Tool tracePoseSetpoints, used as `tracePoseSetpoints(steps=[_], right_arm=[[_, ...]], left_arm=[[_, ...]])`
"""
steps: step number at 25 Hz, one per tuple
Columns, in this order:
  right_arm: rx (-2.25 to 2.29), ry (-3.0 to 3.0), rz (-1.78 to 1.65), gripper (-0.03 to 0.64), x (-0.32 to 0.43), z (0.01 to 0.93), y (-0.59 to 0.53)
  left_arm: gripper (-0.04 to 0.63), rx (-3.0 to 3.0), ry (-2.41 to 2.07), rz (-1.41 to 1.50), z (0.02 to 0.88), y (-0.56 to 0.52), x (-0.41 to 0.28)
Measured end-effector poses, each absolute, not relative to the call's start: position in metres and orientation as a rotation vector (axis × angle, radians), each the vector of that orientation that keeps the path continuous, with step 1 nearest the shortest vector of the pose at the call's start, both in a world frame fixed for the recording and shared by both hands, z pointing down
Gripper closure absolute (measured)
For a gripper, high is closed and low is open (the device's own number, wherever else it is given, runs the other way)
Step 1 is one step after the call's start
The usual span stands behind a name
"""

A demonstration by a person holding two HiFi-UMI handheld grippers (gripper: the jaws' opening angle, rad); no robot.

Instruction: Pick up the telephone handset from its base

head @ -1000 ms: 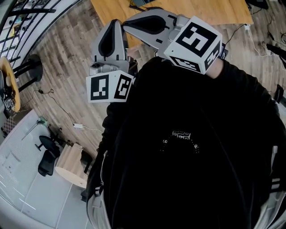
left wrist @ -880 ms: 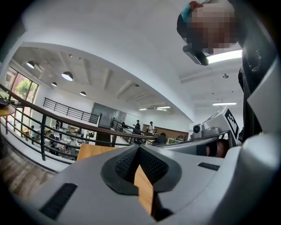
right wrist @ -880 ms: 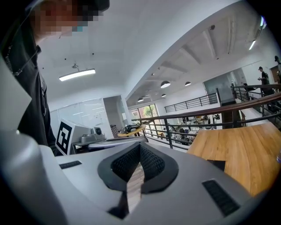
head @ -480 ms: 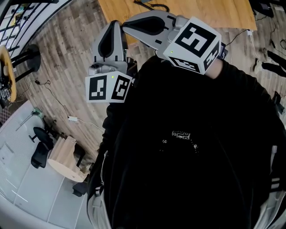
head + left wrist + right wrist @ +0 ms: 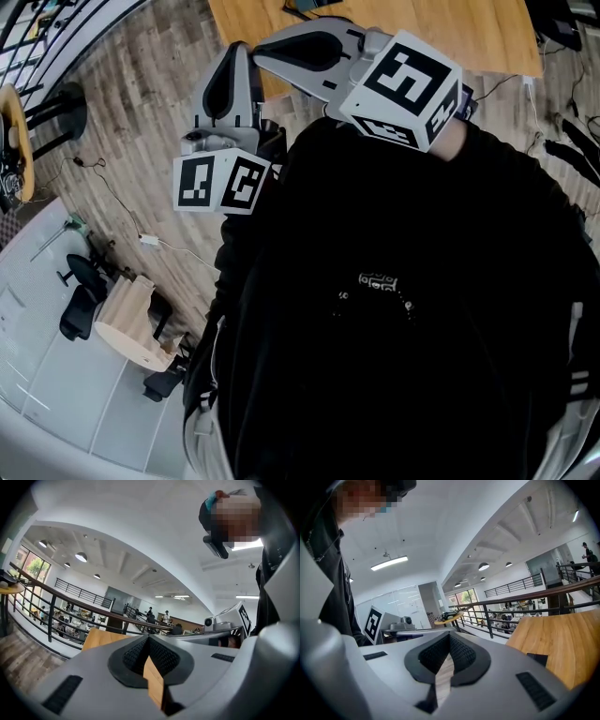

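Observation:
No telephone or handset can be made out in any view. A wooden table (image 5: 450, 28) lies ahead of me at the top of the head view, with dark items at its far edge (image 5: 311, 6). Both grippers are held close against the person's black top. My left gripper (image 5: 240, 47) points toward the table's left corner, jaws shut and empty (image 5: 149, 639). My right gripper (image 5: 257, 58) lies crosswise just right of it, its tips near the left one's. Its jaws (image 5: 450, 637) are also shut with nothing between them. The tabletop (image 5: 562, 644) shows beyond, with a small black item (image 5: 537, 659) on it.
Wood-plank floor lies to the left, with a loose cable (image 5: 150, 241) on it. A black railing (image 5: 37, 28) and a round yellow table (image 5: 11, 141) stand at far left. Lower left are a wooden stool (image 5: 127, 323) and a black chair (image 5: 75, 300).
The left gripper's marker cube has rolled and shifted slightly left. The head view has drifted, so the floor items sit lower. Both grippers stay shut near the chest.

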State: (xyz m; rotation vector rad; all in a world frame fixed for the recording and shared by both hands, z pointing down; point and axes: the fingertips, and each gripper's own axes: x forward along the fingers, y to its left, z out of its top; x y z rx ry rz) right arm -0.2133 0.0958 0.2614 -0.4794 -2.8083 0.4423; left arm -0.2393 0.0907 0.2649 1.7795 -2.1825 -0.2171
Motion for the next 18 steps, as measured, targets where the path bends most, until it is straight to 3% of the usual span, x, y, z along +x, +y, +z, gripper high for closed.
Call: tracePoseSetpoints(steps=[18], right_arm=[[-0.591,-2.771,0.459,0.6,-0.231,0.265,-0.008]], left_arm=[[0.591,1.722,-2.131,-0.293,0.273,-0.015,-0.257]])
